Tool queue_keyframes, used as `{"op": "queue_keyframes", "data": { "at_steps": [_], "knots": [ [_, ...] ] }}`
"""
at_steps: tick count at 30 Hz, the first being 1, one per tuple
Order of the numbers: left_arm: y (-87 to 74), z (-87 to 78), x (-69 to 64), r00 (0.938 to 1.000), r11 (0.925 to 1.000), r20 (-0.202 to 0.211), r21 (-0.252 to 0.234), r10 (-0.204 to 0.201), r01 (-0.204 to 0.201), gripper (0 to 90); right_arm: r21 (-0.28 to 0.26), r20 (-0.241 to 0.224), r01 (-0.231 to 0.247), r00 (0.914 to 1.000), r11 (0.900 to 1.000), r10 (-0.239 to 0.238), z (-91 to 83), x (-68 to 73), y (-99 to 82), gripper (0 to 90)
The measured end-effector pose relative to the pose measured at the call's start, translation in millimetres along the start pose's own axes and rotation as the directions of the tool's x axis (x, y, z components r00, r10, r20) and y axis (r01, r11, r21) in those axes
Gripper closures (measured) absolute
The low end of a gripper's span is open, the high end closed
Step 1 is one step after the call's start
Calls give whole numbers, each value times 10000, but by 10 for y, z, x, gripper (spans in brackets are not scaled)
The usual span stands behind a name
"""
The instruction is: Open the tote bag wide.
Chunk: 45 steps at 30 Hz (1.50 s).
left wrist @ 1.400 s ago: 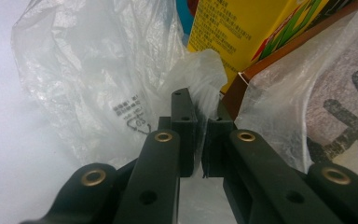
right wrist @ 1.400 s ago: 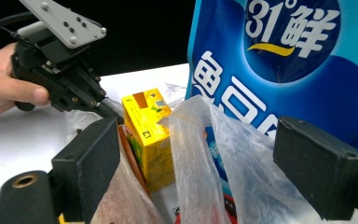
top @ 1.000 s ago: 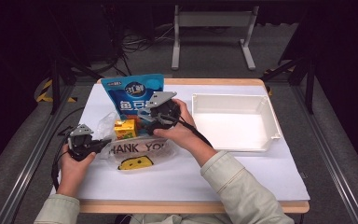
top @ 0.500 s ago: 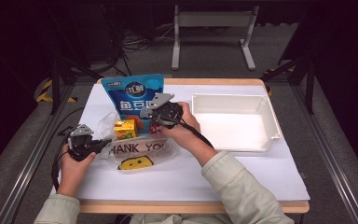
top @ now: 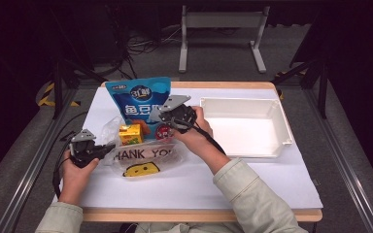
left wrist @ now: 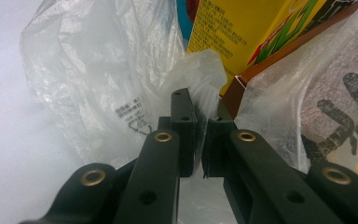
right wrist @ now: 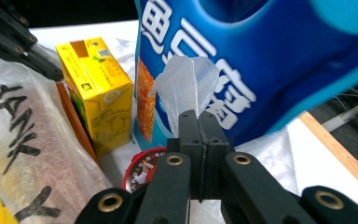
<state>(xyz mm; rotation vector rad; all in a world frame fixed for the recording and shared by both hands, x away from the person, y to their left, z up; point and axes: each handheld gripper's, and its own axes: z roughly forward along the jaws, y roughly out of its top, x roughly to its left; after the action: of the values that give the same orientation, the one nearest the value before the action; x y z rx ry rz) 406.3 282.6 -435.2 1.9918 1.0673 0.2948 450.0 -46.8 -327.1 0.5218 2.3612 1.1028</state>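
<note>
Both claws, left claw and right claw, pinch the plastic bag.

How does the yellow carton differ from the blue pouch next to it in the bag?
The yellow carton is a small, stiff box with sharp edges; the blue pouch is a soft, flat packet with bulging sides. The carton is far shorter; the pouch towers over it in the high view. The carton has small dark print; the pouch carries large white characters. Both stand upright, side by side, at the mouth of the clear plastic bag.
</note>
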Motion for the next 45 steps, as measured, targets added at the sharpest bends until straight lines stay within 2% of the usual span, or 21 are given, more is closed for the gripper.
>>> {"op": "queue_keyframes", "data": {
  "at_steps": [4, 10, 14, 19, 24, 29, 36, 39, 45],
  "knots": [
    [1, -6, -3, 10000, 10000, -19, -89, -10, 10, 858, -457, -13, -427, 9991, 9980, 427, -145, -67, -51, 900],
    [6, -12, -6, 10000, 9998, -2, -177, 8, -8, 857, -766, -4, -886, 9960, 9931, 888, -260, -150, -143, 900],
    [8, -26, -3, 10000, 9995, 25, -298, 60, -59, 854, -996, 52, -1255, 9919, 9871, 1266, -321, -208, -239, 900],
    [10, -47, -3, 10000, 9988, 43, -482, 77, -74, 854, -1192, 22, -1846, 9825, 9756, 1862, -347, -265, -358, 900],
    [9, -70, -13, 10000, 9978, 49, -670, -7, 10, 850, -1177, -47, -2235, 9744, 9676, 2246, -341, -292, -454, 900],
    [12, -88, -6, 10000, 9970, 4, -767, 76, -75, 845, -1154, -10, -2507, 9677, 9612, 2523, -324, -281, -563, 900],
    [8, -94, -4, 9999, 9966, -116, -821, -35, 25, 829, -871, -130, -2709, 9625, 9587, 2709, -256, -207, -723, 900],
    [6, -86, 3, 9999, 9972, -105, -746, -20, 12, 824, -683, -163, -2850, 9585, 9561, 2846, -228, -175, -789, 900],
    [2, -77, 3, 9999, 9979, -103, -654, -40, 34, 811, -568, -111, -2940, 9558, 9541, 2939, -196, -101, -886, 900]
  ]
}}
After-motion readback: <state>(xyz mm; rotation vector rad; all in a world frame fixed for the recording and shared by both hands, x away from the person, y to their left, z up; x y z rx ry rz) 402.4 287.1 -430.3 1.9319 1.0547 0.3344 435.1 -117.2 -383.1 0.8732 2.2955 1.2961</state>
